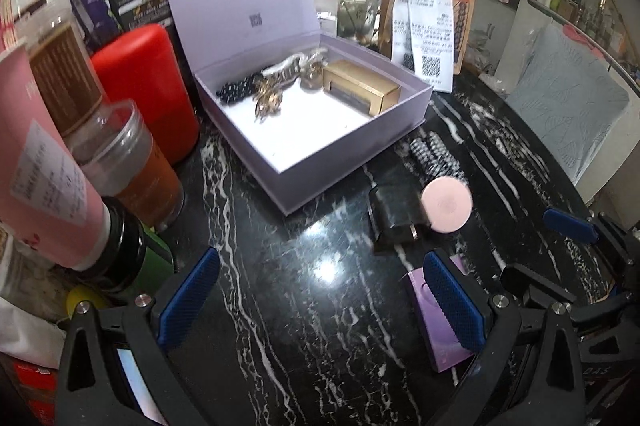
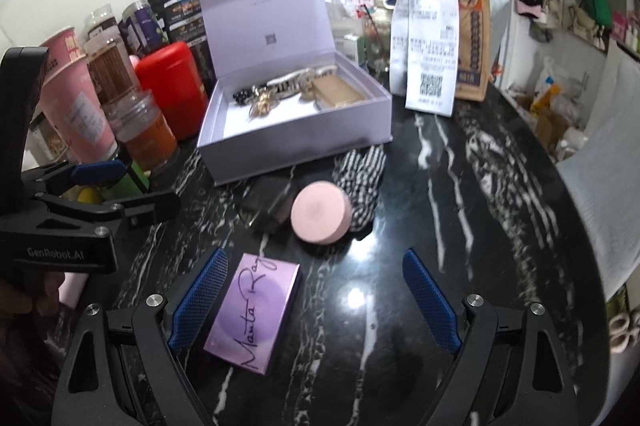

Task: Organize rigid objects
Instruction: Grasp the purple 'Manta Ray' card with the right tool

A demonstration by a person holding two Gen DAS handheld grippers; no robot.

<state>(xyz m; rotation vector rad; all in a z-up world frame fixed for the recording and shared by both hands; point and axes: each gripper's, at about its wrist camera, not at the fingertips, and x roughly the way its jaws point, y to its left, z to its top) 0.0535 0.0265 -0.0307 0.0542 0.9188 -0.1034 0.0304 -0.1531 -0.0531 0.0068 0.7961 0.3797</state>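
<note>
Pick step: my right gripper point(image 2: 316, 306) spread wide, empty, flat purple rectangular box point(image 2: 253, 312) by its 9 o'clock pad. Left gripper point(image 1: 320, 298) also spread, empty. Next: centre on it, clamp, carry to open lilac cardboard box point(image 2: 300, 130) at 12 o'clock.

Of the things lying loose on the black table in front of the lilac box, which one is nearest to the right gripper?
The flat purple box with handwriting. It lies between the open fingers of the right gripper, beside the left finger; the pink round case and black charger lie farther ahead.

Both grippers hang tilted down over the black marble table point(image 2: 460, 166). The right gripper point(image 2: 316, 300) stands with blue-padded jaws spread wide, nothing clamped. The left gripper point(image 1: 320, 300), beside it, is likewise agape and empty.
</note>
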